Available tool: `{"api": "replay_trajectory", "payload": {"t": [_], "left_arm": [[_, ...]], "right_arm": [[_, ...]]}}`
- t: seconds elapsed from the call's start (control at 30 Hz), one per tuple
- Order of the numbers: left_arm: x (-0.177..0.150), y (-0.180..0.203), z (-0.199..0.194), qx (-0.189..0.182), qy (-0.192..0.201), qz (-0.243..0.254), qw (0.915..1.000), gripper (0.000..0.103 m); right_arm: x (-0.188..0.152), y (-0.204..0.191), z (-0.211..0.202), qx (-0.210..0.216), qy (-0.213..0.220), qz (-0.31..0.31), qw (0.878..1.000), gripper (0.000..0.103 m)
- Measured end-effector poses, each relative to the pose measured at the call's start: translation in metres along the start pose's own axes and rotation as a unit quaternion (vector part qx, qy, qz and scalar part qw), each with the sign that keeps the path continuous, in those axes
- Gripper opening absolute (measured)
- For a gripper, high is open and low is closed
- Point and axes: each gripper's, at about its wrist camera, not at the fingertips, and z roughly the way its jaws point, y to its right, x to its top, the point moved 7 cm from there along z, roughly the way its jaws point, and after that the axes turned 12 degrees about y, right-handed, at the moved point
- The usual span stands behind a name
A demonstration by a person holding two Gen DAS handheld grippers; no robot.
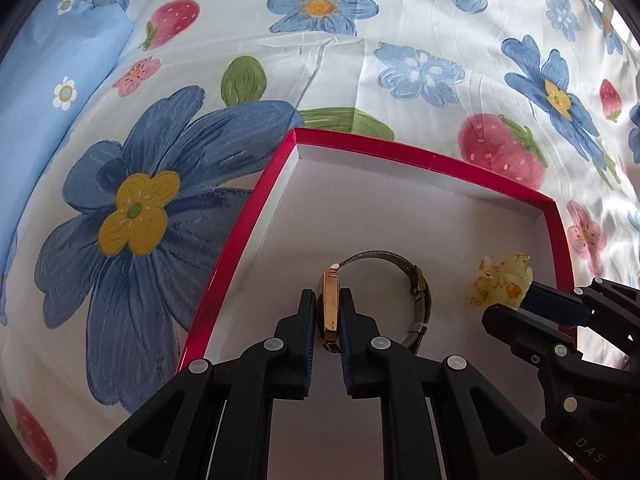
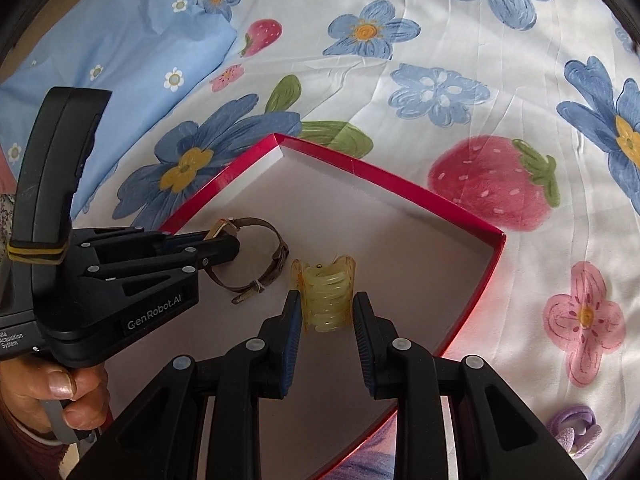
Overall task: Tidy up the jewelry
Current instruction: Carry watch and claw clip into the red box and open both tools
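Observation:
A red box (image 1: 256,200) with a white inside lies on the flowered bedsheet; it also shows in the right wrist view (image 2: 400,176). My left gripper (image 1: 327,300) is shut on the gold case of a wristwatch (image 1: 330,308), low inside the box; the brown strap (image 2: 276,256) loops out to the right. My right gripper (image 2: 325,304) is open, its fingers on either side of a yellow amber hair claw (image 2: 326,296) that rests on the box floor. In the left wrist view the claw (image 1: 500,284) sits right of the watch, at the right gripper's fingertips (image 1: 516,308).
A purple hair tie (image 2: 572,432) lies on the sheet to the right of the box. A light blue pillow (image 2: 120,52) lies at the far left. The person's hand (image 2: 52,396) grips the left gripper's handle.

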Motion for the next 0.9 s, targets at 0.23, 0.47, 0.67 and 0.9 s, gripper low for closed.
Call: {"api": "replay_trajectory", "payload": {"t": [0.23,0.47,0.67,0.9], "left_arm": [[0.001,-0.004,-0.009,0.013,0.012,-0.005,0.9998,0.028],[-0.001,-0.012,-0.040,0.016,0.034,-0.028,0.9989,0.038],[-0.009,-0.012,-0.071,0.009,0.046,-0.042,0.9980,0.040],[-0.022,0.000,-0.116,-0.014,0.065,-0.055,0.9963,0.047]], "right_arm": [[0.000,0.002,-0.001,0.004,-0.001,0.005,1.000,0.028],[0.001,0.005,-0.019,0.007,0.010,0.021,1.000,0.035],[0.003,0.007,-0.053,0.010,0.035,0.039,0.999,0.036],[0.001,0.020,-0.111,-0.003,0.078,0.064,0.995,0.040]]}}
